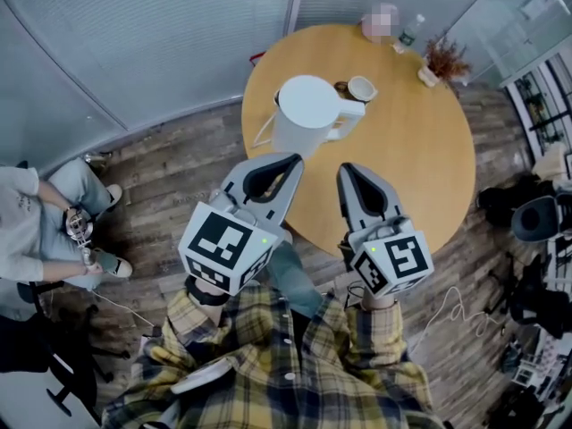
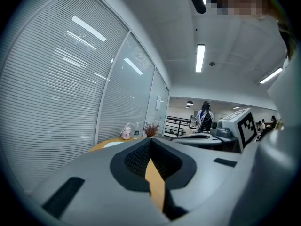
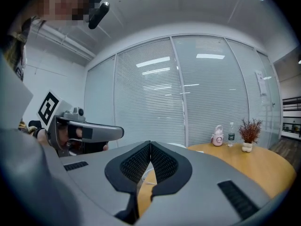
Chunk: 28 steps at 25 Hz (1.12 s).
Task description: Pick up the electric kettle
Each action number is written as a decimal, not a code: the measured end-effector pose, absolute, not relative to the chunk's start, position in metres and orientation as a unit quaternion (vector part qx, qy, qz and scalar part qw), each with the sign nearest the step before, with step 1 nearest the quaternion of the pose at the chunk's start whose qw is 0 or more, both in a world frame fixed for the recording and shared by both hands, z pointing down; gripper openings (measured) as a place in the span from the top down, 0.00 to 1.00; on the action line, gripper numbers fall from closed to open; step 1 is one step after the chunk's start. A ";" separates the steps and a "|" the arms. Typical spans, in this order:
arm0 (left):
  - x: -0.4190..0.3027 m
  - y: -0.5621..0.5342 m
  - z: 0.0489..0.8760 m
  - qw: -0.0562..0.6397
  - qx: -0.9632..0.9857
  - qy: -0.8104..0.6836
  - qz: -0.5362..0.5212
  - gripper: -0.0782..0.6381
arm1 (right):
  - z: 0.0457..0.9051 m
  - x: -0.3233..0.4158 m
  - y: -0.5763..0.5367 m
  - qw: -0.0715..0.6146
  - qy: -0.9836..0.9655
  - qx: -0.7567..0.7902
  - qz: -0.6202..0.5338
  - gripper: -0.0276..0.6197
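The white electric kettle (image 1: 306, 113) stands on the near-left part of a round wooden table (image 1: 420, 159), its handle (image 1: 349, 117) turned to the right. My left gripper (image 1: 293, 161) hangs just short of the kettle's near side, with its jaws shut and empty. To its right, my right gripper (image 1: 347, 170) is over the table's near edge, also shut with nothing between the pads. In the left gripper view, the left gripper (image 2: 150, 140) hides all but a sliver of the kettle (image 2: 112, 144). In the right gripper view, the right gripper (image 3: 150, 144) covers most of it.
A white cup (image 1: 361, 88) sits right behind the kettle. At the table's far edge are a pink flask (image 3: 217, 136), a water bottle (image 1: 411, 32) and a small dried plant (image 1: 444, 61). A person (image 1: 36, 231) sits at the left. Cables and gear (image 1: 536, 239) crowd the right floor.
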<state>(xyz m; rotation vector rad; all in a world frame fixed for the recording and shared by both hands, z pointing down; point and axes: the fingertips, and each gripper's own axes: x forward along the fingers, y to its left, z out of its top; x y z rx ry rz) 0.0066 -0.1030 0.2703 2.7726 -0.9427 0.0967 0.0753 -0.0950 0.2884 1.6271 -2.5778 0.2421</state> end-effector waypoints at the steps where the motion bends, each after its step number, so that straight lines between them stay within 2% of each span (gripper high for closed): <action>1: 0.012 -0.111 0.270 0.106 0.940 -0.322 0.033 0.89 | 0.288 0.081 -0.104 0.041 -0.842 0.531 0.080 0.91; 10: 0.043 -0.162 0.266 0.105 0.933 -0.344 0.027 0.89 | 0.286 0.118 -0.158 0.048 -0.850 0.518 0.079 0.91; 28: 0.049 -0.207 0.273 0.117 0.929 -0.349 0.045 0.89 | 0.309 0.137 -0.197 0.063 -0.840 0.531 0.097 0.91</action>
